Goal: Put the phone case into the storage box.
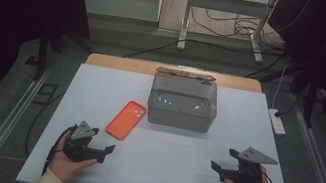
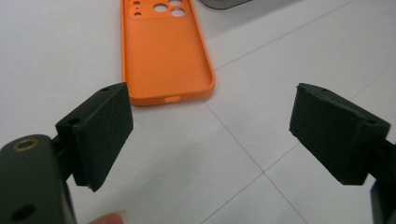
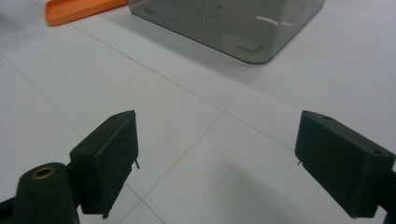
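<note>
A: Both tools, the left tool (image 1: 109, 150) and right tool (image 1: 215, 166), have jaws wide apart and hold nothing.

B: The flat orange silicone phone case (image 1: 126, 120) lies on the white table (image 1: 167, 173), just beside the smoky transparent plastic box (image 1: 182, 103). So thin, it may slip from the jaws.

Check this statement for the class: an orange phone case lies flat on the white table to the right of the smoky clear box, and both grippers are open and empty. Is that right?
One detail is wrong. The orange phone case lies to the left of the smoky clear box, not the right, as the high view shows. The rest stands: it lies flat on the white table, and the left gripper and right gripper are open and empty.
</note>
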